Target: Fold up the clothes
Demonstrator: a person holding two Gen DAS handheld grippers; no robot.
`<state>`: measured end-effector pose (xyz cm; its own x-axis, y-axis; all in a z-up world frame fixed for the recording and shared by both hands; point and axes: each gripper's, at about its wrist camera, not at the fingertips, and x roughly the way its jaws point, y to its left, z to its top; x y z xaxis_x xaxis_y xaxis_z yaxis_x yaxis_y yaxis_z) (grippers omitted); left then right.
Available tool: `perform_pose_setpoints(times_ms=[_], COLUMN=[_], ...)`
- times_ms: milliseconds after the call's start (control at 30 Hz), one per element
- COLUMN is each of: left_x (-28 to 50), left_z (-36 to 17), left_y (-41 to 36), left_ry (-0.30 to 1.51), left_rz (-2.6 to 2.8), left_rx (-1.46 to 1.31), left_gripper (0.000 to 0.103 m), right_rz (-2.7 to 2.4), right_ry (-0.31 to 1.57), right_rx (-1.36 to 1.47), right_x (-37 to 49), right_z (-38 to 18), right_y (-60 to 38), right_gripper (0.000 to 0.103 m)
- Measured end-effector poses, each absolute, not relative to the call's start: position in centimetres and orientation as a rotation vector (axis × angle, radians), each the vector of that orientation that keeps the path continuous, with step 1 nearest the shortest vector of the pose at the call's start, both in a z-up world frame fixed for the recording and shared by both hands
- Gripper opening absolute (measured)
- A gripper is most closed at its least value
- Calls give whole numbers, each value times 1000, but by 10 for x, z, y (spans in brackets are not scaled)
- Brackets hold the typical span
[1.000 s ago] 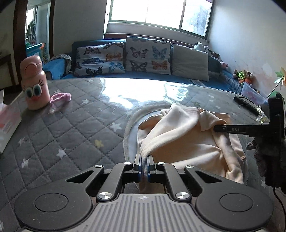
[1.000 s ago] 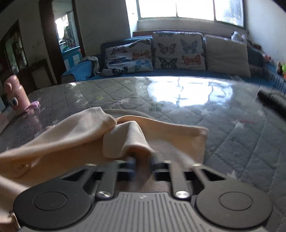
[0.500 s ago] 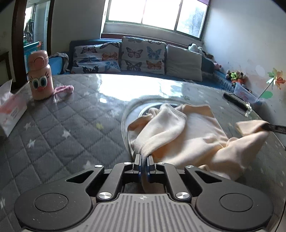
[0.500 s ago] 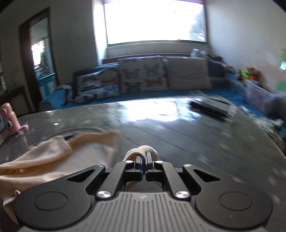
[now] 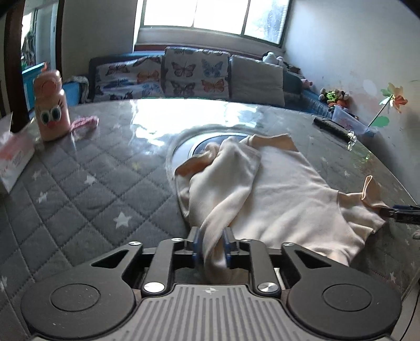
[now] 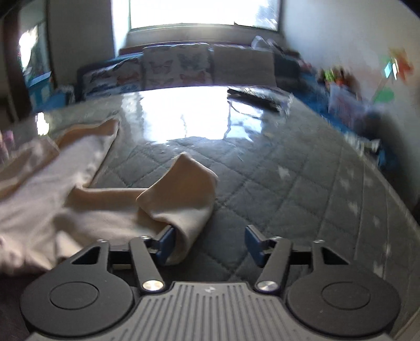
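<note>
A bright window (image 5: pixel 212 15) lights a sofa with butterfly cushions (image 5: pixel 194 73) behind a round worktop (image 5: pixel 78 183) covered in grey quilted, star-printed cloth under a glossy clear sheet. In the left wrist view, a pink bottle with cartoon eyes (image 5: pixel 51 105) stands at about ten o'clock near the rim, a pink hair tie (image 5: pixel 84 124) just beside it and a tissue box (image 5: pixel 13 154) at nine o'clock by the edge. A dark remote in a clear wrapper (image 5: pixel 333 129) lies at two o'clock, with a paper pinwheel (image 5: pixel 391 101) against the wall beyond it. None of these touches the garment.

The cream garment (image 5: pixel 275 194) lies spread over the middle of the worktop, partly covering a round inset. One sleeve runs from twelve o'clock down into the left gripper (image 5: pixel 211 242), whose fingers stand narrow and are opening, with the sleeve still lying between them.

Only the left wrist view shows the bottle, tissue box and the garment's whole spread; at three o'clock it also catches the tip of the right gripper (image 5: pixel 401 211) at the other sleeve's end. The right wrist view is blurred and shows that sleeve end close up: the right gripper (image 6: pixel 208 242) has its fingers wide and opening, and the folded cuff (image 6: pixel 183 199) leans against the left finger (image 6: pixel 165 240) only, clear of the other. The remote appears there at one o'clock.
</note>
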<state>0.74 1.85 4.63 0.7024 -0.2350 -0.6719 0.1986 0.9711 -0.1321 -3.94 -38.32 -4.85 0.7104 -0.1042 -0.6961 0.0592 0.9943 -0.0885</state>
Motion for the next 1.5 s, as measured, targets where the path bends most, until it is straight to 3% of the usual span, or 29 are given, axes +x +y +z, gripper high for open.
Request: perform_pose_setpoints(times_ms=[33,133,567,1000,1500], left_x=[8,13,81,145,154], left_z=[49,55,38,-11,-18], left_y=[17,6,-73,-113,-140], left_ry=[745,730,726,762,656], left_rz=[-244,-254,-332,-300,-264], left_rx=[-43,-20,158,296,437], left_gripper=[32,34,34,34,36], right_rz=[-86,-85,-292,-28,34], right_ry=[771,733,658,666,736], right_rx=[-101,-215,-73,-58,-42], right_x=[-37,-28,-18,-11,3], right_z=[-51,-53,-28,-32,-55], right_y=[-378,-366,-426,-376,-358], right_gripper=[70,78,81,85,88])
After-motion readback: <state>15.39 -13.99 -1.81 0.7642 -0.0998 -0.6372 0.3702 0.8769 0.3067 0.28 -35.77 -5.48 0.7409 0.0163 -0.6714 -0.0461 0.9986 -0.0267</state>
